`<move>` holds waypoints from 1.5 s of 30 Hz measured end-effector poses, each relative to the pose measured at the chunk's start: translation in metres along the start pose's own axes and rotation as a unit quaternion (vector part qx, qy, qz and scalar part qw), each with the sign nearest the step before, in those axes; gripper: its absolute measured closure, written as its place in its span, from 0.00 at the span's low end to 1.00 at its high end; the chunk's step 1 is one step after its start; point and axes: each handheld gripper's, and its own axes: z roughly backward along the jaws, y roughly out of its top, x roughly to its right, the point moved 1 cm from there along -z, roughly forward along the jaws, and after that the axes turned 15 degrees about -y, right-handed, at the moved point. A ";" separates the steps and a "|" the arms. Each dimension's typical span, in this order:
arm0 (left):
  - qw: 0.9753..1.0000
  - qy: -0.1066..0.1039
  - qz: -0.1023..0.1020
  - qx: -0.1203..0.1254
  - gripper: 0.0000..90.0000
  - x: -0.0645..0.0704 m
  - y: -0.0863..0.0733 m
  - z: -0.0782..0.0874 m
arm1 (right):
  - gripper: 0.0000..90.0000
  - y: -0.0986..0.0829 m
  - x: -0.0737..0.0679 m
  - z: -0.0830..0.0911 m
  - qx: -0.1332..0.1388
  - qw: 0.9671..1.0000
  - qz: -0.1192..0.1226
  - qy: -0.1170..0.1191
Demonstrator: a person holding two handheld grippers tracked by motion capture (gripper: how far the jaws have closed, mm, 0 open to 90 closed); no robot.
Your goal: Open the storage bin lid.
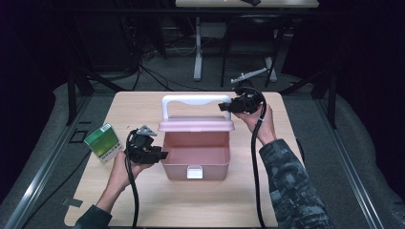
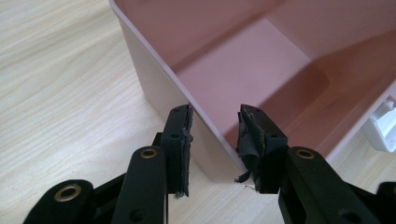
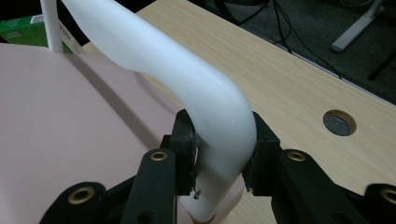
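Note:
A pink plastic box (image 1: pixel 173 168) stands in the middle of the table with its lid (image 1: pixel 196 125) raised upright and a white handle (image 1: pixel 191 99) on top of the lid. My right gripper (image 1: pixel 223 107) is shut on the handle's right bend (image 3: pixel 219 107), seen close up between its jaws (image 3: pixel 217 154). My left gripper (image 1: pixel 162 155) sits at the box's front-left corner. In the left gripper view its jaws (image 2: pixel 215 140) stand open, one on each side of the box's left wall (image 2: pixel 154 79), with gaps on both sides. The inside of the box looks bare.
A green carton (image 1: pixel 102 142) lies on the wooden table (image 1: pixel 205 200) left of my left hand. The box's white latch (image 1: pixel 194 171) faces the front edge. A round cable hole (image 3: pixel 339 122) sits in the tabletop behind the lid. Table legs and cables fill the floor beyond.

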 end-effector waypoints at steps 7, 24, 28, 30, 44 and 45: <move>1.000 0.002 0.000 0.003 0.72 0.000 0.000 -0.001 | 0.75 0.004 0.006 -0.002 0.003 1.000 -0.002 0.000; 1.000 0.006 0.002 0.004 0.73 0.001 0.000 -0.001 | 0.73 0.017 0.021 -0.015 0.004 1.000 -0.011 0.006; 1.000 0.007 0.001 0.003 0.74 0.001 0.000 -0.001 | 0.72 0.019 0.025 -0.019 0.004 1.000 -0.012 0.010; 1.000 0.007 0.001 0.002 0.74 0.001 0.000 -0.001 | 0.72 0.020 0.027 -0.021 0.002 1.000 -0.015 0.012; 1.000 0.003 -0.002 0.000 0.73 0.000 0.000 -0.001 | 0.71 0.029 0.039 -0.034 -0.015 0.999 -0.032 0.029; 1.000 0.003 -0.002 0.001 0.72 0.000 0.001 -0.001 | 0.71 0.029 0.039 -0.034 -0.018 0.999 -0.036 0.031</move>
